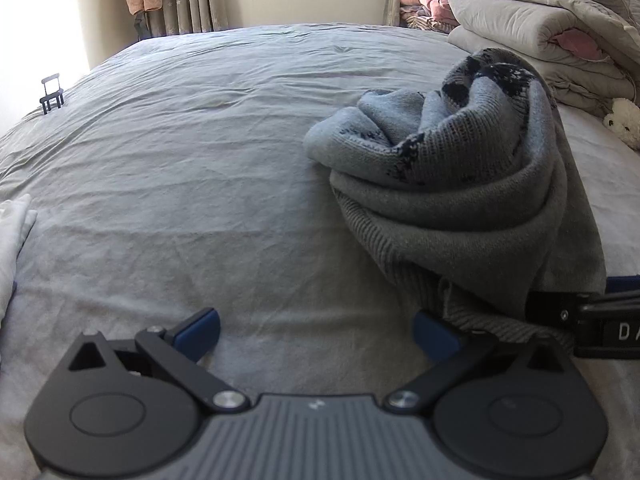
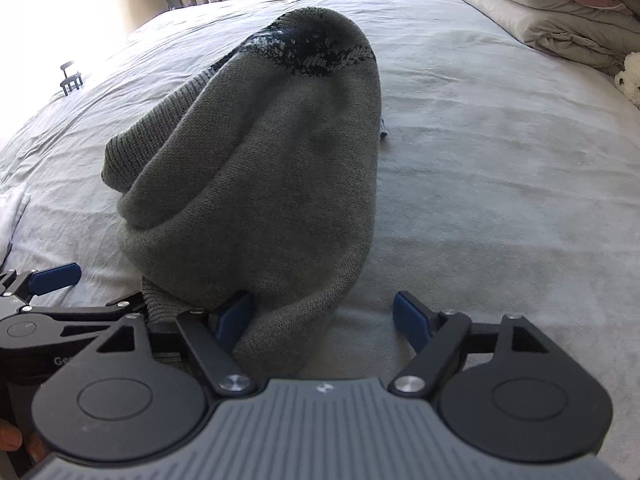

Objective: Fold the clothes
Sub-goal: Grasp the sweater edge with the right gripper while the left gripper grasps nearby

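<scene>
A grey knitted sweater (image 1: 460,184) with a dark patterned band lies bunched in a heap on the grey bed sheet (image 1: 200,160). It also shows in the right wrist view (image 2: 260,184). My left gripper (image 1: 316,332) is open and empty, just left of the heap; the sweater's ribbed hem lies over its right finger. My right gripper (image 2: 324,320) is open, with the near edge of the sweater lying between its jaws and against its left finger (image 2: 232,320). The left gripper also shows in the right wrist view (image 2: 52,280), at the left beside the hem.
Folded grey quilts (image 1: 540,32) are stacked at the bed's far right, with a white plush toy (image 1: 622,122) beside them. A white cloth (image 1: 12,236) lies at the left edge. A small black stand (image 1: 52,94) sits at the bed's far left.
</scene>
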